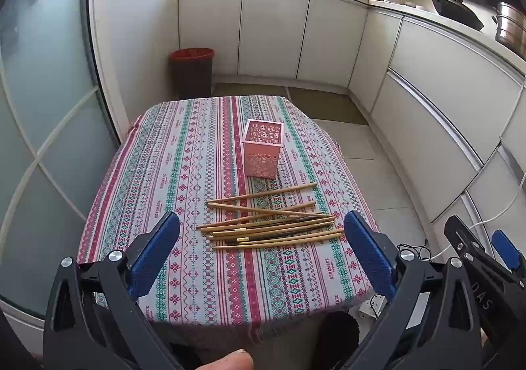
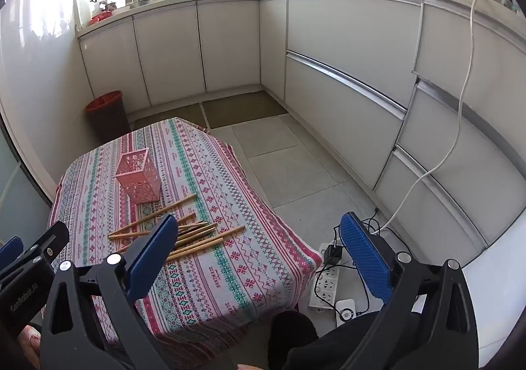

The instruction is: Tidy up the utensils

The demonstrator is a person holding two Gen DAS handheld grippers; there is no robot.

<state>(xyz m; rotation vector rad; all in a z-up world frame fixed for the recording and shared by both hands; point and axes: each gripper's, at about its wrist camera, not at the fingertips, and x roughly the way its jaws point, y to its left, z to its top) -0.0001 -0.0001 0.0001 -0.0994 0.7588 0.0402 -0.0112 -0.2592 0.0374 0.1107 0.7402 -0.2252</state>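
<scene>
On the desk (image 1: 184, 172): pink holder (image 1: 263, 149) upright; chopsticks (image 1: 273, 222) loose just beside it.
Left gripper (image 1: 263, 258): fingers wide apart, empty.
Right gripper (image 2: 263, 258): fingers wide apart, empty.

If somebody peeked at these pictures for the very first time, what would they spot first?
Probably the pile of long wooden chopsticks lying jumbled on the bright striped patterned tablecloth. Just behind them stands the pink square cut-out holder, upright. The blue-padded left gripper hovers wide open in front.
</scene>
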